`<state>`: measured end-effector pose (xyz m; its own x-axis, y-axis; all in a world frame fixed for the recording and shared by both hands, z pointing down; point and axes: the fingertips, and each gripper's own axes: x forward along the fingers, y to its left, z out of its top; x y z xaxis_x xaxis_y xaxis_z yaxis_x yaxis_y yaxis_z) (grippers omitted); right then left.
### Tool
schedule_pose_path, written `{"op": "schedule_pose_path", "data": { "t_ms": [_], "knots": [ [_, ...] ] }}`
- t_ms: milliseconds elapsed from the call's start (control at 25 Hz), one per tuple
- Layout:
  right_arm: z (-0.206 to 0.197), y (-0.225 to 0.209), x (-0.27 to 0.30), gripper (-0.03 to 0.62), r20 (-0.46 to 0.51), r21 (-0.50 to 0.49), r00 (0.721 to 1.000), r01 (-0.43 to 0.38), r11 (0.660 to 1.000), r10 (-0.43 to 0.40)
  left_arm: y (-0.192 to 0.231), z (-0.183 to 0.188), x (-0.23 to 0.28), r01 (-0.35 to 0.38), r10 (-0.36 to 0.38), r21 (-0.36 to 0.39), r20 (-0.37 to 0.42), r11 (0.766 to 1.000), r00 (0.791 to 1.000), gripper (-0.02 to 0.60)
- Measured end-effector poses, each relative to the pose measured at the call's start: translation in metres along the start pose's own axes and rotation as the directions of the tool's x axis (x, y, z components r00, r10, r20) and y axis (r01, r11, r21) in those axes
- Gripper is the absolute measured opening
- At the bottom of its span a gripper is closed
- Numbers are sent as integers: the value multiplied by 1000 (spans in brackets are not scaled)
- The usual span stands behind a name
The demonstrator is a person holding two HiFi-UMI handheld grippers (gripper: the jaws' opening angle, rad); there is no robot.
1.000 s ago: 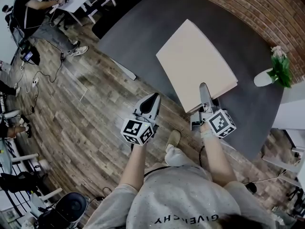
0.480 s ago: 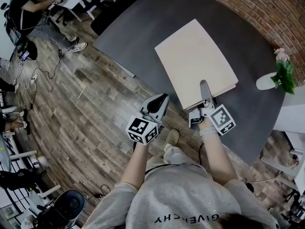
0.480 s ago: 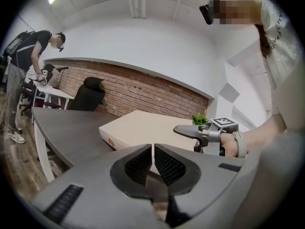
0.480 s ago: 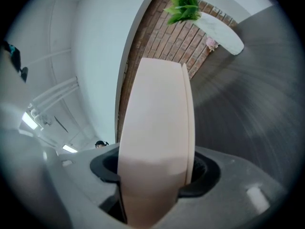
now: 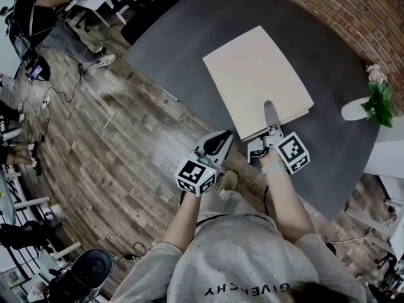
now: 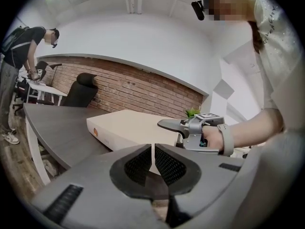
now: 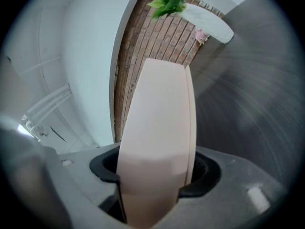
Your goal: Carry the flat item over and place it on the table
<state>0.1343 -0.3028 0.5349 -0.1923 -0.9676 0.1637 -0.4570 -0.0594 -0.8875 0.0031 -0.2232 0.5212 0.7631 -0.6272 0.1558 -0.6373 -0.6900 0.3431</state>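
Right tongs clamp the near short end of the flat cream box, one jaw over its top face and the other beneath. The pads sit against both faces, though the jaws have just been easing apart. Left tongs hang shut and empty just off the near edge of the bench, beside the box's near corner. The carrying looks done: the box appears to lie broad face up on the dark bench, close to that near edge. What seems left is the release and the pull-back. Its long axis runs from the right tongs straight away from the person, toward the bench's far edge by the brick wall.
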Motion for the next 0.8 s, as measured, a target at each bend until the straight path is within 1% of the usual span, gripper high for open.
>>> {"op": "schedule_pose_path", "data": {
  "t_ms": [280, 480, 640, 720, 800],
  "knots": [
    [-2, 3, 3, 304, 2, 36, 1000, 6, 999, -6, -11, -6, 0, 26, -26, 1, -36, 1000, 999, 63],
    [-7, 0, 3, 305, 12, 72, 1000, 15, 997, -15, -18, -11, 1, 46, -45, 24, -62, 999, 997, 83],
    [-16, -8, -1, 307, 12, 97, 999, 29, 995, -31, -14, -20, 1, 18, -14, 53, -82, 998, 997, 83],
    [-17, -8, -1, 307, 5, 112, 999, 35, 993, -36, -13, -19, 0, 1, 5, 71, -82, 997, 997, 87],
    [-19, -7, -1, 311, -15, 114, 999, 37, 993, -35, -12, -17, 0, -17, 23, 71, -75, 997, 997, 87]
  ]
}}
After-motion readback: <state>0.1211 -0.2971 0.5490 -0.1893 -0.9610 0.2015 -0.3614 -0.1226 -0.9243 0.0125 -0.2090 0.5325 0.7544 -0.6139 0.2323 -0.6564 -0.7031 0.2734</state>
